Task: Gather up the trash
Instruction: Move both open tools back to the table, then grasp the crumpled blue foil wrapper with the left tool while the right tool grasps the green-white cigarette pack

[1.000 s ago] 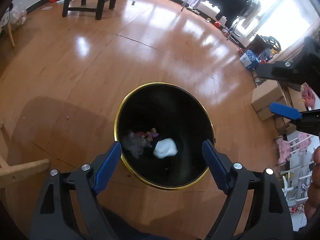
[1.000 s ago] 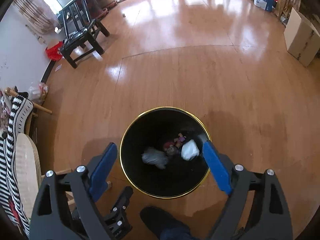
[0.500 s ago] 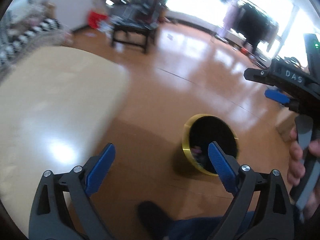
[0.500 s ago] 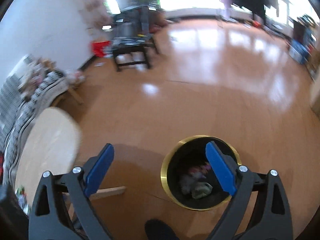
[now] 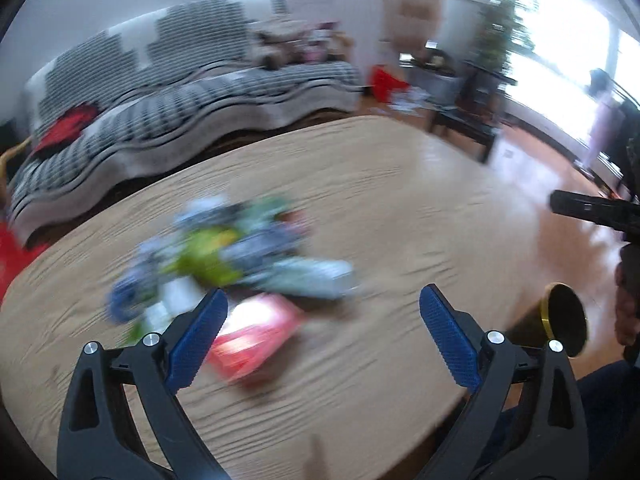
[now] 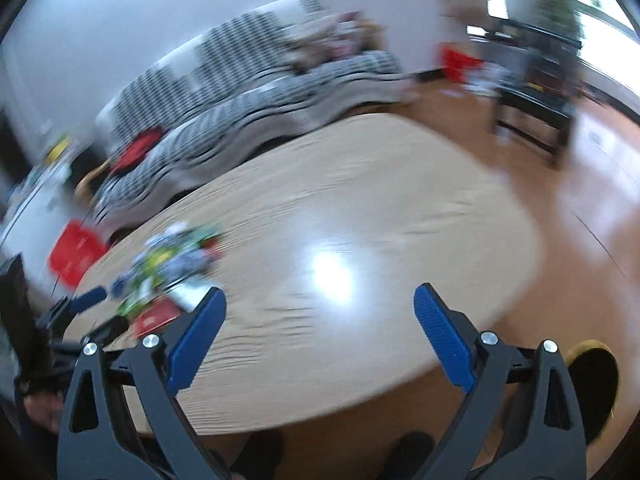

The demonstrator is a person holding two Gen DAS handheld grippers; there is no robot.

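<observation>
You've swung both grippers from the bin (image 5: 562, 322) up to the table (image 5: 400, 208); left gripper (image 5: 322, 334) and right gripper (image 6: 318, 332) gape wide, empty, facing the trash pile (image 5: 224, 256) near its left edge.

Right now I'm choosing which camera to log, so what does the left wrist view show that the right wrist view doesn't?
Only the left wrist view shows the right gripper and a close look at the pink packet. Only the right wrist view shows the left gripper and the person's shoes. Both show the wooden table, the blurred trash pile, the striped sofa and the gold-rimmed bin.
</observation>
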